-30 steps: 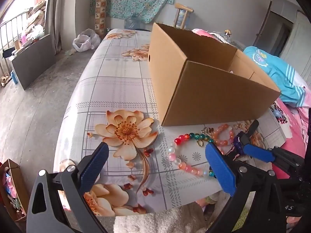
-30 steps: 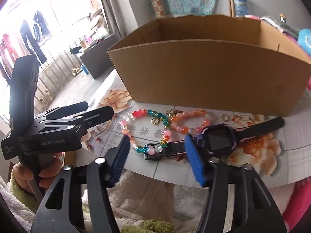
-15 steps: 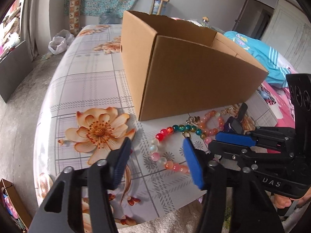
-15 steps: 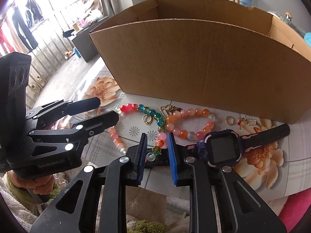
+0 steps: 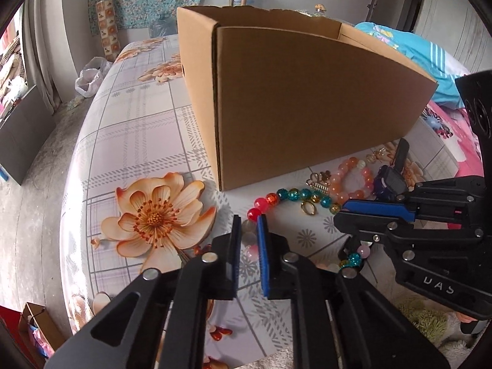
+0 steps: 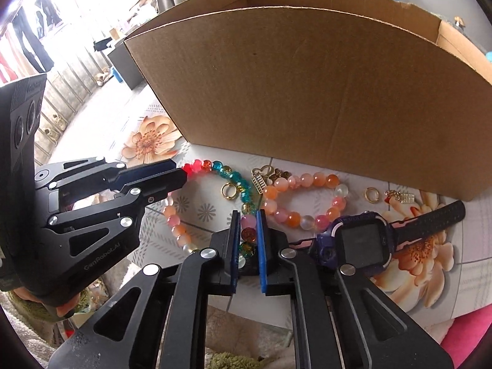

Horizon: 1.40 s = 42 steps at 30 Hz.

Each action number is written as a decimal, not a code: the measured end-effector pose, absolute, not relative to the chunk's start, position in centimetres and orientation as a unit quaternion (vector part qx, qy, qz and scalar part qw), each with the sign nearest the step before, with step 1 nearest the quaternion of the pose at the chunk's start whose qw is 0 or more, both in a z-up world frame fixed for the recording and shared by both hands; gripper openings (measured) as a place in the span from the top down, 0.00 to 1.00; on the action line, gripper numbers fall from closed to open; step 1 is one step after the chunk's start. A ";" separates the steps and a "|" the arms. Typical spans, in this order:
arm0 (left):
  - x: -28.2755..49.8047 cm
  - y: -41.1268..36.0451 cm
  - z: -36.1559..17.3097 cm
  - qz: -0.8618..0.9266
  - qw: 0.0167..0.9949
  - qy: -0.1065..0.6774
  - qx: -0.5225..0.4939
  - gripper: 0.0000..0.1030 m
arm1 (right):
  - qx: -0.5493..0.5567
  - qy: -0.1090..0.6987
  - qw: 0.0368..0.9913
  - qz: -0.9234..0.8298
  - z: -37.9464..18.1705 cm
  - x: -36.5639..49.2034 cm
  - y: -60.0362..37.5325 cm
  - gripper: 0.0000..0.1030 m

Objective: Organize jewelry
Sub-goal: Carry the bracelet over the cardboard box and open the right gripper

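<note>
A multicoloured bead bracelet point(image 5: 290, 193) point(image 6: 236, 178) lies on the floral tablecloth in front of a cardboard box point(image 5: 307, 107). My left gripper point(image 5: 249, 218) has its pads shut on pale beads at the strand's left side. My right gripper point(image 6: 248, 213) straddles the same strand's right side; its jaws are closing, with an orange and a pink bead pressed between the pads. Beside it lie an orange-pink bead bracelet point(image 6: 307, 181) and a purple watch point(image 6: 363, 240). Each gripper shows in the other's view: left gripper point(image 6: 178, 173), right gripper point(image 5: 338, 212).
Two gold rings point(image 6: 228, 190) point(image 6: 371, 194) and small gold charms point(image 6: 259, 181) point(image 6: 402, 198) lie among the bracelets. The box point(image 6: 307, 92) stands open-topped just behind them. The table's edge point(image 5: 70, 215) drops to the floor at the left. A towel covers the near edge.
Both grippers came down and forward onto the multicoloured bracelet. Their jaws went from wide open to closed around its beads, the left on its left side, the right on its right side.
</note>
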<state>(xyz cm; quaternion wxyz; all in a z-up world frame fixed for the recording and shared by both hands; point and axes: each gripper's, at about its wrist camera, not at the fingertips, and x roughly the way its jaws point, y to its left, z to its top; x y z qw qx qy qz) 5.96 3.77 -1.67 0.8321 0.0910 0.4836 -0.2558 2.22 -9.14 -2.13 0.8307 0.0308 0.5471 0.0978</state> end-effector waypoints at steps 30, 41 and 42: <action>9.0 2.0 15.8 -0.308 0.886 0.343 0.040 0.91 | 0.100 0.379 0.901 0.186 12.9 1.9 -19.2 0.92; 22.7 -6.0 8.5 -0.233 0.845 0.447 0.177 0.91 | 0.123 0.554 0.803 0.182 6.5 19.4 -18.1 0.92; 23.7 -6.3 7.5 -0.227 0.838 0.460 0.183 0.91 | 0.129 0.566 0.795 0.179 6.1 20.5 -18.1 0.92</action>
